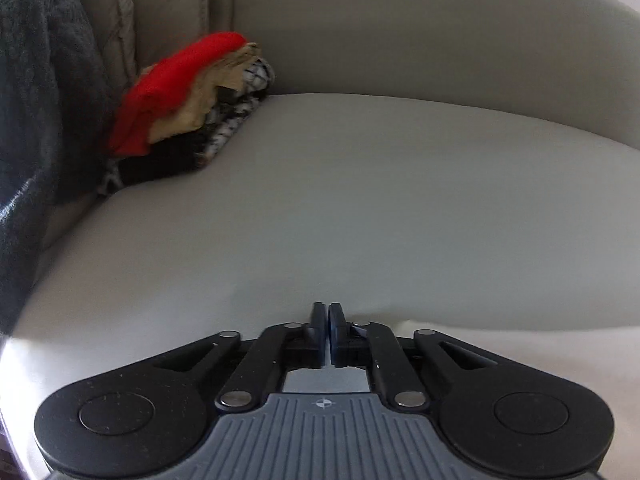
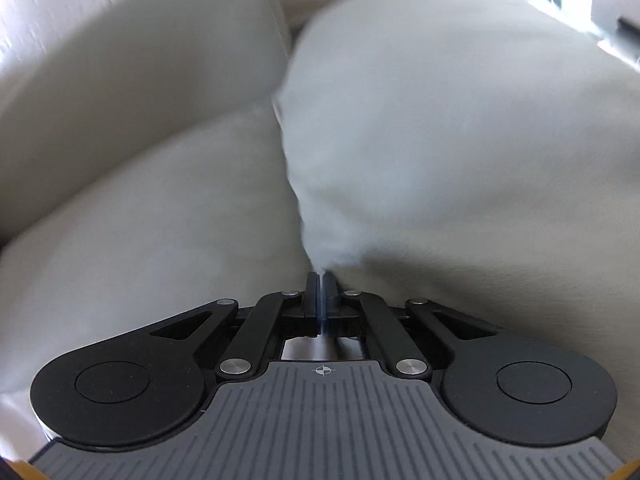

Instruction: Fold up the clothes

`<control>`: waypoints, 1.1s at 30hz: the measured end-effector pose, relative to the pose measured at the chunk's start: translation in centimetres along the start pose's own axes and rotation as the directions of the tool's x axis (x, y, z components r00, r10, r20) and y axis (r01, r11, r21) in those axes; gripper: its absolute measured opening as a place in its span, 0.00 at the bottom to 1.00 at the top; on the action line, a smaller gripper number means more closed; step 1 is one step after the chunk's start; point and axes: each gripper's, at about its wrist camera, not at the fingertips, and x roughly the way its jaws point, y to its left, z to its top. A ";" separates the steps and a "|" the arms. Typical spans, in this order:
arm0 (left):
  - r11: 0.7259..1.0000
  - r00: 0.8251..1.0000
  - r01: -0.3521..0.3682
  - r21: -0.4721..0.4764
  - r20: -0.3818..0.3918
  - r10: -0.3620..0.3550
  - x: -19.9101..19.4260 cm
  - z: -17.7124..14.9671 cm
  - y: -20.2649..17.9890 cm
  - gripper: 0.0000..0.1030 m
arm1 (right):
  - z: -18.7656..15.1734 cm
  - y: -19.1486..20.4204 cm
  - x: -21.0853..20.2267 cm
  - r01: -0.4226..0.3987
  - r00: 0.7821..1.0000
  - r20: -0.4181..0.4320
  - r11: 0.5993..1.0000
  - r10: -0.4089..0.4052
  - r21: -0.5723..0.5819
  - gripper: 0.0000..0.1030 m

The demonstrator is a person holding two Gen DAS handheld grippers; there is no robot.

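At frame bottom the right gripper (image 2: 320, 276) is clamped on a pale garment (image 2: 440, 128) billowing to upper right, soft and light, best pinched at edges, while the left gripper (image 1: 325, 307) appears closed on nothing over the sofa (image 1: 360, 208).

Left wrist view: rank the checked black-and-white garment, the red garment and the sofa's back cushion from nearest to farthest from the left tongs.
1. Checked black-and-white garment: bottom of the folded pile, upper left of the left tongs, its edge lying on the seat.
2. Red garment: top of the same pile, further back and left.
3. Back cushion: upright behind the seat, farthest.
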 end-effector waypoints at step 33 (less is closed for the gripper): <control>0.905 0.898 0.421 0.061 -0.171 -0.406 -20.0 -11.3 -1.1 0.49 | -9.9 1.6 -18.6 -0.206 0.941 -0.294 0.974 0.170 -0.098 0.67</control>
